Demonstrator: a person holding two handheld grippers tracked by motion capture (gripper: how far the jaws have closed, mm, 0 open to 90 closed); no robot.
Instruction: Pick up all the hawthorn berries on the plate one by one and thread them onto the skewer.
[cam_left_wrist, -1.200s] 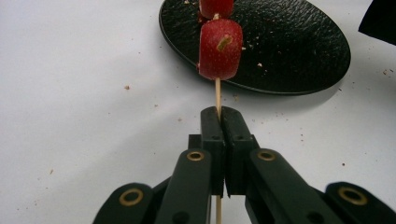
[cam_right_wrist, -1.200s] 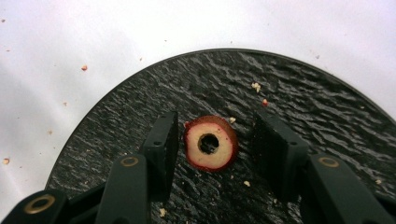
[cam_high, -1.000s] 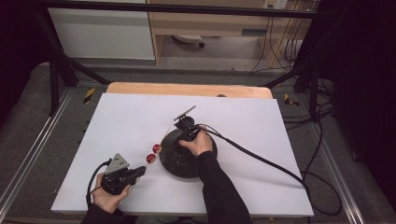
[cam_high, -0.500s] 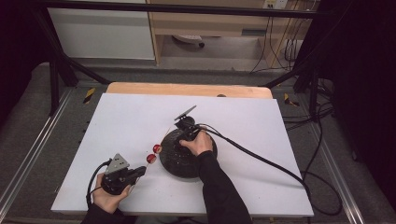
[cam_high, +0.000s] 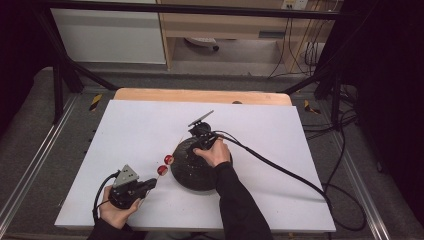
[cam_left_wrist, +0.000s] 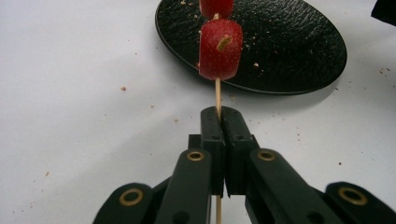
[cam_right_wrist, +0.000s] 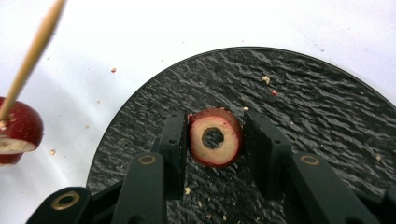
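My left gripper (cam_left_wrist: 219, 116) is shut on a thin wooden skewer (cam_left_wrist: 217, 93) that carries two red fruit pieces (cam_left_wrist: 220, 49). In the high view this gripper (cam_high: 151, 183) sits at the front left, with the skewered pieces (cam_high: 162, 170) pointing toward the black plate (cam_high: 186, 176). My right gripper (cam_right_wrist: 215, 117) is down on the plate (cam_right_wrist: 303, 107), its pads pressed on a red cored fruit slice (cam_right_wrist: 196, 145) that stands on edge with its hole facing the camera. Off to the left in that view are the skewer tip (cam_right_wrist: 32, 56) and a fruit piece (cam_right_wrist: 18, 130). From above, the right gripper (cam_high: 194, 150) hangs over the plate.
The white board (cam_high: 280, 150) lies on a wooden table (cam_high: 200, 95). Crumbs dot the board (cam_left_wrist: 70, 93) and the plate (cam_left_wrist: 289, 46). A black cable (cam_high: 280, 170) trails right from the right gripper. Metal frame rails (cam_high: 30, 165) flank the board.
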